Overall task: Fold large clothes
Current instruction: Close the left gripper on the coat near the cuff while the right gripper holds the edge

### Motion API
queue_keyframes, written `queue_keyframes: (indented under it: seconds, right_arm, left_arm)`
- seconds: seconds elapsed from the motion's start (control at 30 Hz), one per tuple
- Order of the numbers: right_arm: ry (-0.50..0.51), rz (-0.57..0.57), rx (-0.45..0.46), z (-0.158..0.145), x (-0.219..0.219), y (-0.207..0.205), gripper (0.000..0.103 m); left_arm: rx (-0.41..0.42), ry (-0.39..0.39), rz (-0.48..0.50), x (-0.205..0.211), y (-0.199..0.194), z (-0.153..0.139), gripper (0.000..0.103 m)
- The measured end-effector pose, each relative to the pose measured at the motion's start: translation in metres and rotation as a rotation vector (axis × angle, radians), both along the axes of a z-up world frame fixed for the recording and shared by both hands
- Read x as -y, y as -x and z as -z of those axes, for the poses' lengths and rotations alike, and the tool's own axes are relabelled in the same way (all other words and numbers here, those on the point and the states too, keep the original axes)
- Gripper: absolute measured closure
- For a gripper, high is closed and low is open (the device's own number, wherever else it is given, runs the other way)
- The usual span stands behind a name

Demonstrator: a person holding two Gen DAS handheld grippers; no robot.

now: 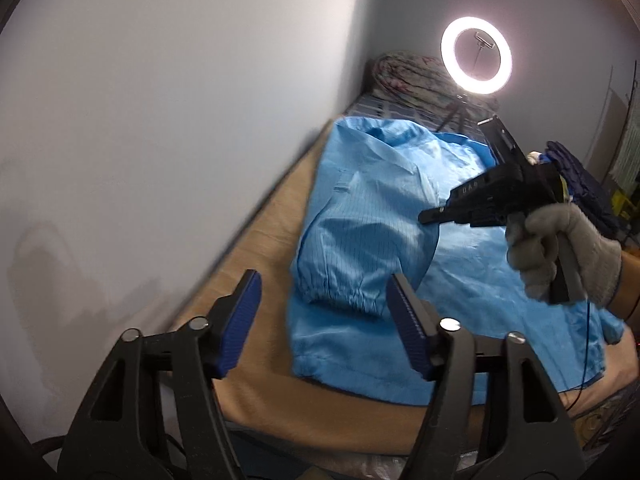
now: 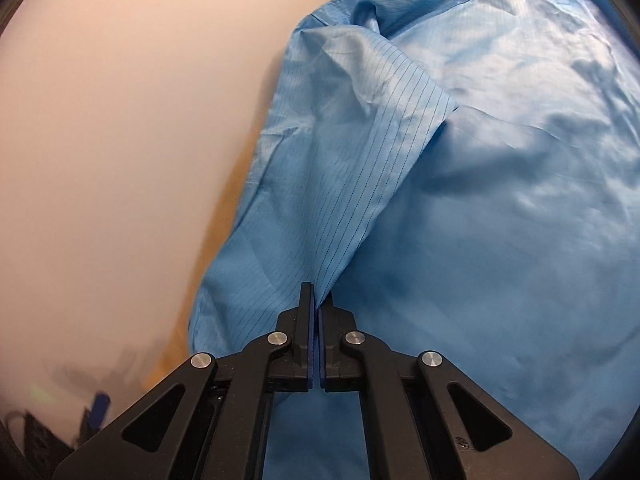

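A large light-blue garment (image 1: 472, 264) with thin dark stripes lies spread on a tan bed (image 1: 256, 248). One sleeve (image 1: 360, 240) is folded over the body, its elastic cuff (image 1: 344, 298) toward me. My left gripper (image 1: 324, 296) hovers open just in front of that cuff, and its blue pads (image 1: 240, 320) touch no cloth. My right gripper (image 2: 318, 294) is shut on a raised fold of the striped sleeve (image 2: 360, 184), which rises taut to its jaws. From the left wrist view, the right gripper (image 1: 426, 216) is held by a gloved hand (image 1: 560, 256) over the sleeve.
A grey wall (image 1: 160, 120) runs along the bed's left side. At the far end stand a lit ring light (image 1: 476, 56) on a tripod and a rolled patterned quilt (image 1: 408, 76). Dark blue cloth (image 1: 580, 184) lies at the right. A thin cable (image 1: 586, 344) crosses the garment's near right corner.
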State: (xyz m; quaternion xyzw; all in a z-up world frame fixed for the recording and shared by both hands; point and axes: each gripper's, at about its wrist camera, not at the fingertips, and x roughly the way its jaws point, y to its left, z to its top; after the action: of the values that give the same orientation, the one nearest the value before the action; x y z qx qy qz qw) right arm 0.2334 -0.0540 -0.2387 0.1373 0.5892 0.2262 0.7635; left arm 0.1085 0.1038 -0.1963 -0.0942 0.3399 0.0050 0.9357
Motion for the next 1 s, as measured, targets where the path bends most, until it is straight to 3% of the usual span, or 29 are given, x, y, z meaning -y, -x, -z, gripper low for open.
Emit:
queue_keyframes:
  seconds: [0.2, 0.3, 0.47, 0.53, 0.6, 0.67, 0.87, 1.0]
  right_arm:
    - [0.064, -0.04, -0.001, 0.02, -0.001, -0.011, 0.103]
    - [0.108, -0.09, 0.049, 0.016, -0.009, -0.015, 0.103]
    - [0.096, -0.096, 0.056, 0.015, -0.009, -0.019, 0.103]
    - [0.103, -0.114, 0.06, 0.016, -0.008, -0.012, 0.102]
    - [0.094, -0.13, 0.064, 0.008, -0.003, -0.006, 0.102]
    - [0.085, -0.135, 0.081, -0.004, 0.001, -0.005, 0.1]
    - [0.108, -0.118, 0.199, -0.042, 0.006, 0.001, 0.098]
    - [0.109, -0.111, 0.219, -0.037, 0.006, 0.003, 0.098]
  left_arm:
    - [-0.087, 0.15, -0.036, -0.006, -0.04, 0.026, 0.037]
    - [-0.123, 0.175, -0.085, -0.016, -0.059, 0.04, 0.037]
    - [-0.208, 0.228, -0.106, -0.025, -0.084, 0.071, 0.039]
    - [-0.241, 0.225, -0.112, -0.023, -0.091, 0.08, 0.057]
    - [-0.261, 0.206, -0.118, -0.022, -0.096, 0.087, 0.082]
    - [-0.255, 0.189, -0.124, -0.021, -0.096, 0.09, 0.093]
    - [-0.183, 0.143, -0.164, -0.029, -0.088, 0.074, 0.098]
    - [-0.132, 0.108, -0.174, -0.034, -0.082, 0.055, 0.099]
